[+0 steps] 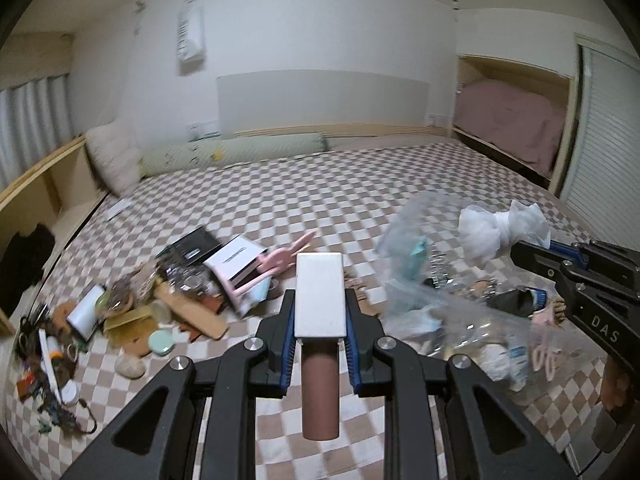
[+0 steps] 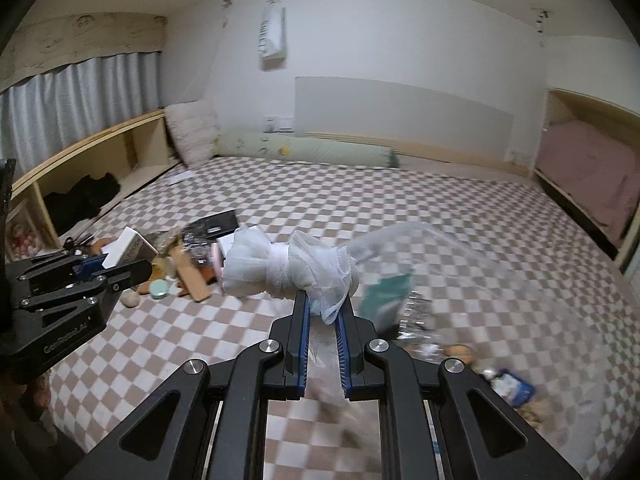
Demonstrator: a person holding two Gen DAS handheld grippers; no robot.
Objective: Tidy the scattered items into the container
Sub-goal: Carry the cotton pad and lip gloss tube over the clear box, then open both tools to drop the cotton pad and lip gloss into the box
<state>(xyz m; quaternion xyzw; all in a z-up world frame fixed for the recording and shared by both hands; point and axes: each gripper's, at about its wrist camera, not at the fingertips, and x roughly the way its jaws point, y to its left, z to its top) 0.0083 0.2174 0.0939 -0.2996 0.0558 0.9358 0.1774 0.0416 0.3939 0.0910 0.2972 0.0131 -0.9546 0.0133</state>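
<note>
My left gripper is shut on a brown tube with a white block cap, held above the checkered bed; the same gripper shows at the left in the right wrist view. My right gripper is shut on a white mesh bundle, which hangs over a clear plastic bag. In the left wrist view that bundle and the right gripper are at the right, above the bag, which holds several small items. A pile of scattered items lies to the left.
The checkered bedspread stretches back to a green bolster and a pale pillow. A wooden shelf runs along the left side. A pink comb, boxes, a round mint tin and a pebble lie in the pile.
</note>
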